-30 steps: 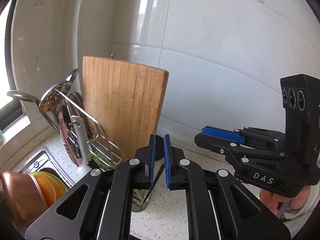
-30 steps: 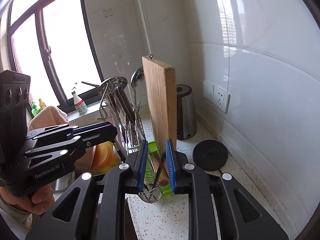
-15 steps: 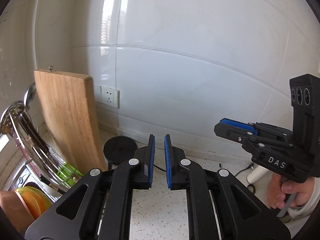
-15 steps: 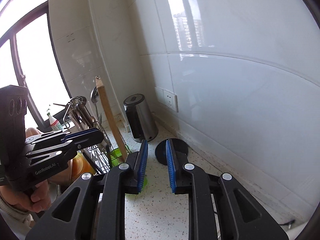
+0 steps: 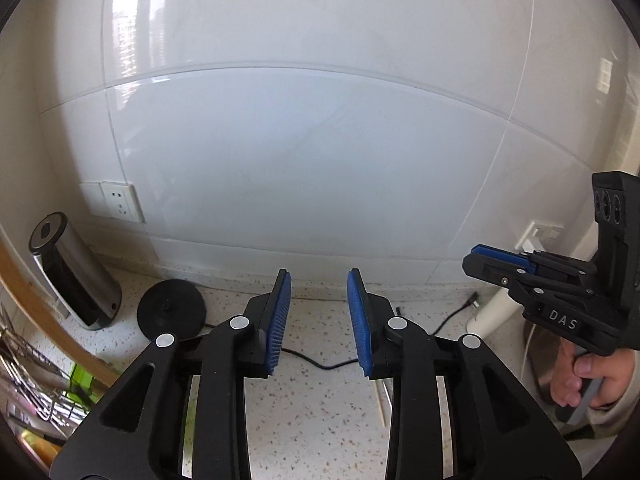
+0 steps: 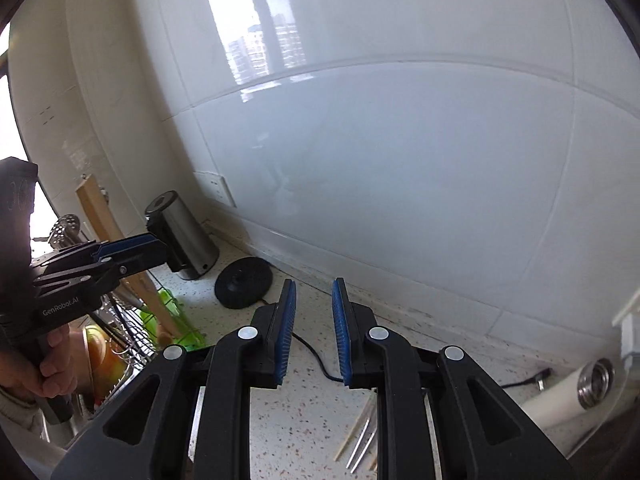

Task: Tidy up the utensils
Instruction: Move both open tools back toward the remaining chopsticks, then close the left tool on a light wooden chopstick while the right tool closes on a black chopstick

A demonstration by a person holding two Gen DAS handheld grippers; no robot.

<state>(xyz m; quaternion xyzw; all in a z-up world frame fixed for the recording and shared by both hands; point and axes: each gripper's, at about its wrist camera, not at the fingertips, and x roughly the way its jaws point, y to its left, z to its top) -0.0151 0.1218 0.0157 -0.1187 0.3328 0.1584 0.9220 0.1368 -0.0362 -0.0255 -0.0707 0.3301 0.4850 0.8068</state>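
Observation:
Several chopsticks, wooden and metal (image 6: 362, 436), lie on the speckled counter (image 6: 308, 412) just under my right gripper's right finger; one wooden chopstick (image 5: 379, 400) also shows in the left wrist view. My left gripper (image 5: 319, 316) is open and empty above the counter, facing the tiled wall. My right gripper (image 6: 313, 316) is open and empty too. Each gripper shows in the other's view, the right gripper (image 5: 504, 266) at the right and the left gripper (image 6: 132, 252) at the left. A wire rack with utensils (image 6: 120, 312) stands at the left.
A steel kettle (image 5: 76, 276) and its black round base (image 5: 171, 312) stand by the wall, with a black cable (image 5: 320, 362) across the counter. A wooden cutting board (image 6: 108, 224) leans by the rack. A white tube (image 6: 568, 396) lies at the right.
Both grippers swung right, away from the rack and cutting board, toward the wall and the counter. Both sets of jaws, earlier nearly shut, have opened wider. The chopsticks came into view.

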